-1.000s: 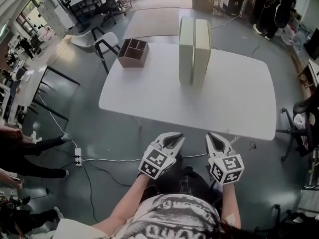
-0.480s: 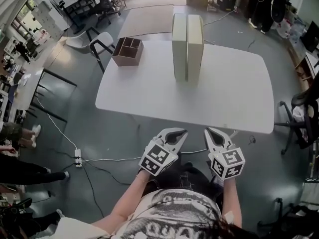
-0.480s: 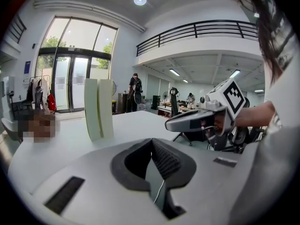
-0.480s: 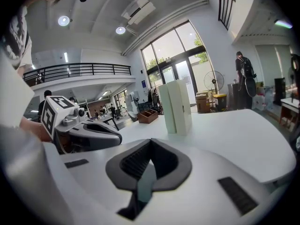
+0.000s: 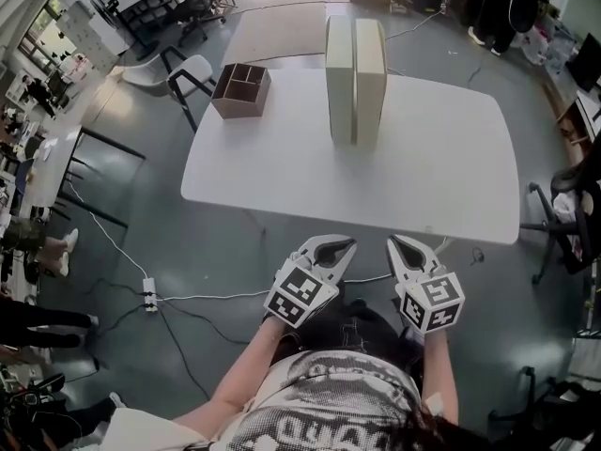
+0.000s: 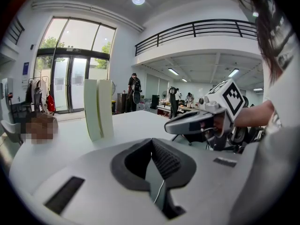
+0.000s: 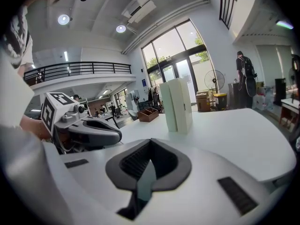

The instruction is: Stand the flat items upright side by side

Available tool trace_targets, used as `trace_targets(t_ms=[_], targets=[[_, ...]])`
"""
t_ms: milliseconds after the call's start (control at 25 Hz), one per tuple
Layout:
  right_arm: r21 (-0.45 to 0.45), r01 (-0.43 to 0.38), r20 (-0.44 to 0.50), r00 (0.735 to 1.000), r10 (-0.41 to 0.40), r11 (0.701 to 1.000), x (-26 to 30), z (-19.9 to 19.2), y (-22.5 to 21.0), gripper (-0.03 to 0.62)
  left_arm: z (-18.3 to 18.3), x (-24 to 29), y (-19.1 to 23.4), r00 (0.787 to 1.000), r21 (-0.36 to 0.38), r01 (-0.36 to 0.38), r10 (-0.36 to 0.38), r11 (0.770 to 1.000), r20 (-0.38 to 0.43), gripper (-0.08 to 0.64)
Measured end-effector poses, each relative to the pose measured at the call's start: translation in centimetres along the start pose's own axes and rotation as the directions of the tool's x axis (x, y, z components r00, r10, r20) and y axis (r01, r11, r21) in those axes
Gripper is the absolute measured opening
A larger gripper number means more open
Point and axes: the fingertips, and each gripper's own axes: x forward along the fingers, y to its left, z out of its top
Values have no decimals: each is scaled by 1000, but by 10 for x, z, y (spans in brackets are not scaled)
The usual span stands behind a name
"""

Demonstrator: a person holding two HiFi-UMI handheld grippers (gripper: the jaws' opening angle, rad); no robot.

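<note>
Two pale cream flat slabs stand upright side by side, faces touching, at the far middle of the white table (image 5: 441, 177): the left slab (image 5: 339, 78) and the right slab (image 5: 369, 81). The left gripper view shows them far ahead, the left slab (image 6: 91, 109) beside the right slab (image 6: 105, 108). In the right gripper view the slabs (image 7: 177, 104) also stand far off. My left gripper (image 5: 346, 245) and right gripper (image 5: 394, 243) hang side by side below the table's near edge, close to my body. Both are shut and hold nothing.
A brown compartment box (image 5: 241, 89) sits at the table's far left corner. A white chair (image 5: 192, 73) stands beyond it, a brown-topped table (image 5: 282, 31) behind. A cable and power strip (image 5: 148, 299) lie on the floor at left. An office chair (image 5: 563, 224) stands right.
The head view has shifted a little. Both grippers stay low in front of me, off the table. The two slabs stand as before.
</note>
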Motion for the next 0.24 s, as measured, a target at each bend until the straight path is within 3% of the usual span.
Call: trace_targets(t_ms=[240], targets=[[-7,-3,-5,1000,3,1000,6,0,5,-6,-4,-4,7,1000,-14,-6,6,1000,-1,14]])
